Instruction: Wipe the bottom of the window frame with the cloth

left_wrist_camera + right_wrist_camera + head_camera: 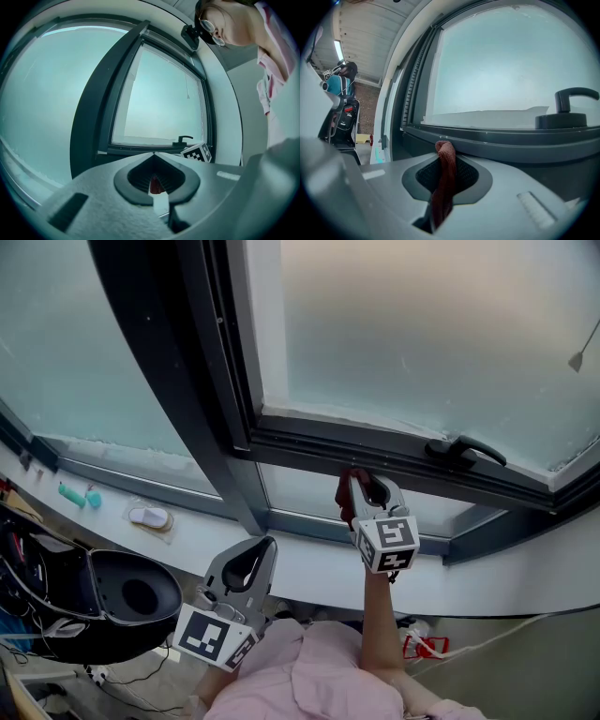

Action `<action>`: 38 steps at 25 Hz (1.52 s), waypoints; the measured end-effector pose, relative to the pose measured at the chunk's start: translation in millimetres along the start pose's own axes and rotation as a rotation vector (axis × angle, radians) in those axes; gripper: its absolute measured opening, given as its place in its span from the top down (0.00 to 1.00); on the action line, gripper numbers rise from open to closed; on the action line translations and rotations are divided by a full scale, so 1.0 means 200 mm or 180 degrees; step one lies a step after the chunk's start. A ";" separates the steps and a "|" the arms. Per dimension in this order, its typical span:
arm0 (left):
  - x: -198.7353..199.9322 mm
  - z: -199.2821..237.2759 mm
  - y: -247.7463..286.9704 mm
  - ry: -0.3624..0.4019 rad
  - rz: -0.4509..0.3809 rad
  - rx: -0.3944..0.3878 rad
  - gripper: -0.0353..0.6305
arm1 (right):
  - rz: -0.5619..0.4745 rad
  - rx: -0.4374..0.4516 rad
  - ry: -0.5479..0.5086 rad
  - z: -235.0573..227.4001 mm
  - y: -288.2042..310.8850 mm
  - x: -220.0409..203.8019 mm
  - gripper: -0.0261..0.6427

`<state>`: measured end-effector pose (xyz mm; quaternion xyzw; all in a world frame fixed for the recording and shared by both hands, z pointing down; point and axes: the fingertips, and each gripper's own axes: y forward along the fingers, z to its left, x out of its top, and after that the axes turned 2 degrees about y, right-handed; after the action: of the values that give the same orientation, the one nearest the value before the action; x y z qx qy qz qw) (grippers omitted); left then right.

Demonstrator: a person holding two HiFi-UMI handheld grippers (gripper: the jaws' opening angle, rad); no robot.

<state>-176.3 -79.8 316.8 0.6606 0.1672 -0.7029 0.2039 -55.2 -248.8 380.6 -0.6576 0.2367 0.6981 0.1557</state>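
- The right tool [362, 486] is clamped on a reddish-brown folded cloth [444, 180]. The cloth runs up between its jaws and sticks out past the tips as a rounded wad. Gripped that way, soft fabric rather than plastic meets the window.
- That wad sits against the dark grey bottom rail of the window frame [403, 463], left of the black lever handle [464, 448]. The cloth is thus at the surface it is meant to wipe, and wiping looks under way or about to begin.
- The arm reaches up and forward over the white window sill [309, 568], which probably lets the tool press into the rail from below and slide along it.
- The left tool [266, 544] hangs low over the sill, well apart from the frame, its jaws together tip to tip with nothing gripped. A small red patch shows through their opening; I cannot tell what it is. This tool seems parked clear of the stroke.
- A sideways pass toward the handle would need care not to snag there.
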 end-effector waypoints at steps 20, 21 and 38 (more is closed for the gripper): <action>-0.02 -0.11 0.09 0.0043 0.0033 -0.0026 0.95 | -0.0013 0.0038 -0.0044 -0.11 -0.08 -0.01 0.89; -0.02 -0.12 0.09 0.0047 0.0034 -0.0024 0.95 | -0.0016 0.0056 -0.0043 -0.11 -0.08 -0.01 0.89; -0.04 -0.27 0.20 0.0039 0.0034 -0.0058 0.95 | -0.0062 0.0020 -0.0036 -0.28 -0.21 -0.04 0.89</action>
<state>-108.3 -86.1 321.4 0.6638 0.1713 -0.6963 0.2126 15.0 -243.8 381.3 -0.6554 0.2316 0.6995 0.1658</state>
